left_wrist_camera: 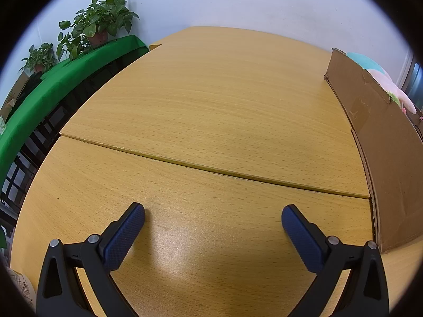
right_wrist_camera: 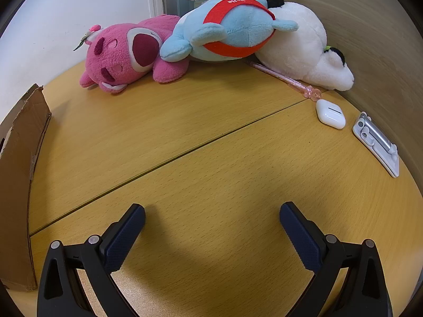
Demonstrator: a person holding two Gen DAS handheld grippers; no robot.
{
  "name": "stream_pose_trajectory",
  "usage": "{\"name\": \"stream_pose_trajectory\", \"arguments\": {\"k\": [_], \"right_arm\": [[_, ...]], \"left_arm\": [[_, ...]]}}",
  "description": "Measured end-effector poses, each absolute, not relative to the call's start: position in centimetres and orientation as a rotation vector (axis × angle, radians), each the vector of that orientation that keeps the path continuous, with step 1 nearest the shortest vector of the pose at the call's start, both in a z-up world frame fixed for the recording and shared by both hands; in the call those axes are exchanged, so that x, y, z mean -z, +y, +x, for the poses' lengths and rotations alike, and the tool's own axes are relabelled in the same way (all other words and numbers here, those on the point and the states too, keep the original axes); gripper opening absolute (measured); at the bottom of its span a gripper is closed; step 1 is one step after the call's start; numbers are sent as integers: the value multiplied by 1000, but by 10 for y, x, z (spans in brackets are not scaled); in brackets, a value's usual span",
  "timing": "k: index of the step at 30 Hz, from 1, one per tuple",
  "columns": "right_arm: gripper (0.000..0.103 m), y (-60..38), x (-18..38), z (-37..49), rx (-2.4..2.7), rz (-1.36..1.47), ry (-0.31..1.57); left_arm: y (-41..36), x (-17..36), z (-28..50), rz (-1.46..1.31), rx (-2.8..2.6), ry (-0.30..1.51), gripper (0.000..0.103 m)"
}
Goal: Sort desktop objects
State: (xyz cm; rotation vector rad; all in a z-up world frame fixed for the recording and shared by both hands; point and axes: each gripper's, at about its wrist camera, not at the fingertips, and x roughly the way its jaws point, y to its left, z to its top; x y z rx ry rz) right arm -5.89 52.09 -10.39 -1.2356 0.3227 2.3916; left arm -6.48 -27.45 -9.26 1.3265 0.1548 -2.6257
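left fingers (left_wrist_camera: pixel 213 215): spread wide, nothing between them, low over bare worktop (left_wrist_camera: pixel 211 105).
right fingers (right_wrist_camera: pixel 212 214): also spread wide, holding nothing, over the worktop near its seam.
box (left_wrist_camera: pixel 380 142): cardboard, on my left hand's right side; same box sits at the left edge of the right view. Likely the sort bin, can't confirm.
small items: white earbud case (right_wrist_camera: pixel 330 113) and folded silver stand (right_wrist_camera: pixel 376 144) lie far right by the partition, just beside each other but apart. Pink pen (right_wrist_camera: pixel 285 79) runs along the white plush (right_wrist_camera: pixel 298 47), cap end near the case.
plush: pink bear (right_wrist_camera: pixel 124 55), blue toy (right_wrist_camera: pixel 227 29) leaning on it, white one behind; all piled at the back.
next, my guess: right hand takes the case first, nearest and free-standing.
how: come in across its short sides, level. It's smooth and rounded, may slip.
risk: pen is thin and flat to the worktop, probably needs a low pinch.
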Motion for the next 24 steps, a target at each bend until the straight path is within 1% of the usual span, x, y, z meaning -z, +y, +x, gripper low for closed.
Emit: {"name": "stream_pose_trajectory", "arguments": {"k": [24], "right_arm": [[103,521,104,-59,-2394,-1235,322]], "left_arm": [[-273,95,-65,1325,2628,158,103]]}}
